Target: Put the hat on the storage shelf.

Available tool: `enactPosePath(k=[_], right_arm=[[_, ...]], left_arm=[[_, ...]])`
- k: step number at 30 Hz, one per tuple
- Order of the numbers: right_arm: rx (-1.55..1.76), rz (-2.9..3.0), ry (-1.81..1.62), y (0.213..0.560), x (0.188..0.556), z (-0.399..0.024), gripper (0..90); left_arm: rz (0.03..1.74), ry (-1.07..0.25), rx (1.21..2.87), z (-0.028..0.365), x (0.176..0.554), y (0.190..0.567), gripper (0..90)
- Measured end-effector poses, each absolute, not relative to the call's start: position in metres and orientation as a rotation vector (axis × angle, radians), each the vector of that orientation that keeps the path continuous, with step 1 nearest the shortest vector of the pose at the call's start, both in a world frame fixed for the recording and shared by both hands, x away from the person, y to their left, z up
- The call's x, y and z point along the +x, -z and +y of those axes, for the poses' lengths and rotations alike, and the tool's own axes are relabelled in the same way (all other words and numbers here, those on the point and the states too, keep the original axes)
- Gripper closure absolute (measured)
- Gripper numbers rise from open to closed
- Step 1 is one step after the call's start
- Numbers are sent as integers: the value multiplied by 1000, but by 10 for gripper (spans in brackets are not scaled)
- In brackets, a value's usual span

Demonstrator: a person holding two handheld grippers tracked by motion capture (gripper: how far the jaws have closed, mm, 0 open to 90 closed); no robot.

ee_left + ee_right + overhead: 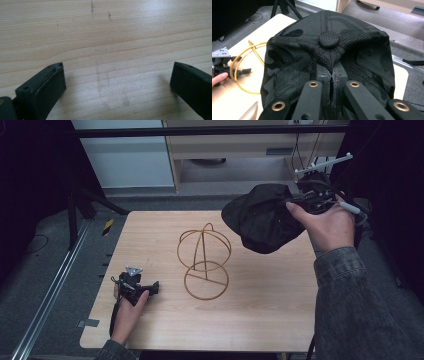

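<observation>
looking down from the high view, i see my right tool raised above the far right corner of the wooden surface, with a black cap hanging from it in the air, clear of the surface. my right hand wraps the tool's body. near the middle of the surface stands a gold wire stand, a rounded cage on top and a ring base touching the wood; the cap hangs to its right and is apart from it. my left tool rests near the left edge, low on the surface, held in my left hand, well apart from the stand.

in the left gripper view, my left tool has its two black jaws standing wide apart, with bare wood grain between them and a few faint dark marks farther off.

in the right gripper view, my right tool has its jaws drawn together and clamped on a fold of the cap's crown, just below the round top button. the patterned dark fabric spreads out on both sides of the jaws. to the left, beyond the cap, part of the wire stand curves over the surface, and the left tool lies farther off with a fingertip beside it.
</observation>
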State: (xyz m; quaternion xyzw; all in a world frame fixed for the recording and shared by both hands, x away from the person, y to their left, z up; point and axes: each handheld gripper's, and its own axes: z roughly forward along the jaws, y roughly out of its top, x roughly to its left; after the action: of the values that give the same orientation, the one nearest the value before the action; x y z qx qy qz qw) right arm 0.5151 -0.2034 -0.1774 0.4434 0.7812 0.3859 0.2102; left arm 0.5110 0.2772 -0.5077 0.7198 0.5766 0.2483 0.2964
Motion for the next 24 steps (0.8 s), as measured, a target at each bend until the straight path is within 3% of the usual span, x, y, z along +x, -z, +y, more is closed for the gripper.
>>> enactPosePath(k=[24], right_arm=[[1174, 2195, -1145, 162, 512, -180, 874]], left_arm=[[1533, -660, 1914, 277, 511, 508, 0]])
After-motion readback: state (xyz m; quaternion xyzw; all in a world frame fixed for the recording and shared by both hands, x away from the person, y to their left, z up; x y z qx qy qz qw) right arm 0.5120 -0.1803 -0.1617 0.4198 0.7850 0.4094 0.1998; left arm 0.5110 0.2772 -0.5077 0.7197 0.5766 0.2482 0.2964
